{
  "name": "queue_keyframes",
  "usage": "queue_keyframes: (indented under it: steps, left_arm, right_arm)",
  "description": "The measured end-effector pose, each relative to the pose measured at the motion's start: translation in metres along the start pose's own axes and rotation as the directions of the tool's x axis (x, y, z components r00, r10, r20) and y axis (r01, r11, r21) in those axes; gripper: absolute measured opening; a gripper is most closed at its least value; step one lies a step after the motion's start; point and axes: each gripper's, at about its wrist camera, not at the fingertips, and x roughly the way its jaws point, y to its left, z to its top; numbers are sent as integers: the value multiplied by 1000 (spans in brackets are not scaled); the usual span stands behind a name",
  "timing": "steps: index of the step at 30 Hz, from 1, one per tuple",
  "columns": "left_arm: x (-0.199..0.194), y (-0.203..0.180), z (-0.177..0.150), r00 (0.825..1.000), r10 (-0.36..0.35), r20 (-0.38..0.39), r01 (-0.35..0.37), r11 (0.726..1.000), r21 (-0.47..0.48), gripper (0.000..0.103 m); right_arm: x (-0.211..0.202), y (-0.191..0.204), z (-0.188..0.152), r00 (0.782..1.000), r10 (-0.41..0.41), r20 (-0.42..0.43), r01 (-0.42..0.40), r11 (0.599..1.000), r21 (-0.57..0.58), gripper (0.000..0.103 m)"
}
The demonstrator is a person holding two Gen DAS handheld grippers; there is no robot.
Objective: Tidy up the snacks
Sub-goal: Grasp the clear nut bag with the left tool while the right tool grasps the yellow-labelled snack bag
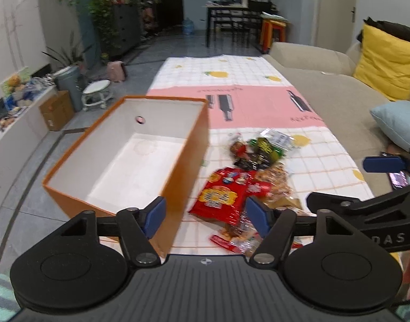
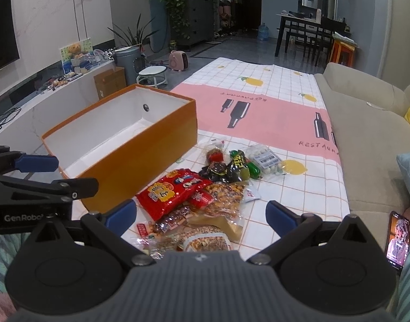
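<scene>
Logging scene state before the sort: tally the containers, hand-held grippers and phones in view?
Orange cardboard box with white inside, open and empty: 1
Hand-held grippers, left and right, both open and holding nothing: 2
Black phone with lit screen: 1
Total: 4

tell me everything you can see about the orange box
The orange box is a rectangular, lidless carton, apparently stiff cardboard, orange outside and white inside. It stands upright and empty on the checked cloth, left of the snack pile. A round hole pierces its far end wall. The red snack bag lies just beside its near corner; no claw touches it.
</scene>
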Motion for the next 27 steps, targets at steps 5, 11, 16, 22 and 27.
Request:
queue_keyframes:
  steps: [5, 11, 16, 22, 27]
  left_arm:
    - [13, -4, -2, 993, -100, -64, 101, 995, -2, 53]
    - [40, -12, -4, 957, -229, -175, 234, 972, 5, 52]
    - [67, -27, -11, 928, -272, -256, 306, 947, 102, 71]
    - [92, -28, -21, 910, -258, -324, 305, 947, 104, 72]
    - [104, -19, -23, 897, -273, -348, 308, 950, 50, 72]
  right_arm:
    - [11, -12, -6, 999, -23, -36, 23, 1000, -9, 85]
    - [40, -28, -25, 991, -19, -134, 20, 1000, 7, 75]
    - [64, -38, -42, 975, -16, -220, 22, 999, 25, 67]
    - [80, -47, -44, 971, 59, -230, -40, 995, 87, 68]
    - [97, -46, -46, 966, 83, -247, -64, 994, 84, 74]
